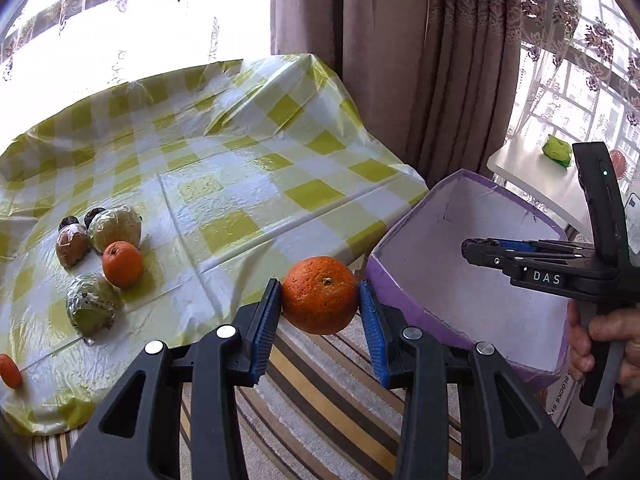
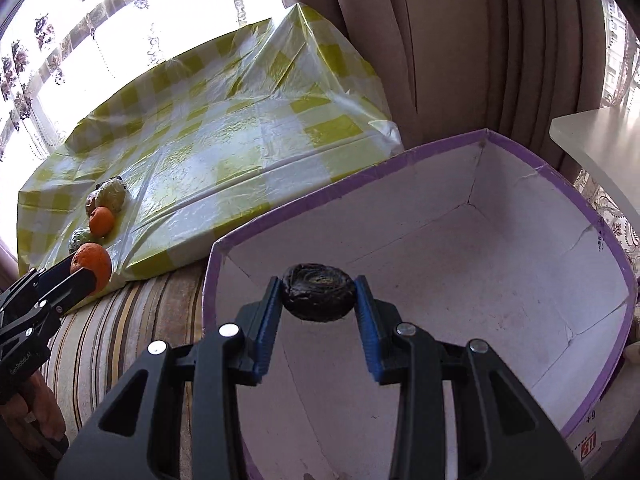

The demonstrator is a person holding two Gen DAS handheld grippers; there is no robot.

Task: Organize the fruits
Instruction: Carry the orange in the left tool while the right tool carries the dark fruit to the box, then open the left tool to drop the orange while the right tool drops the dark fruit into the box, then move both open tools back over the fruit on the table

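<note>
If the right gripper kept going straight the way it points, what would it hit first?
Probably the white inside floor of the purple-rimmed box; the right gripper, holding a dark fruit, points down into it.

The purple-rimmed box (image 2: 472,240) is left wide open on top, with a bare floor inside except under the dark fruit (image 2: 318,293). Its near-left rim is crowded by the checkered tablecloth (image 1: 208,184); a white shelf (image 2: 600,144) overhangs the far-right corner.
</note>
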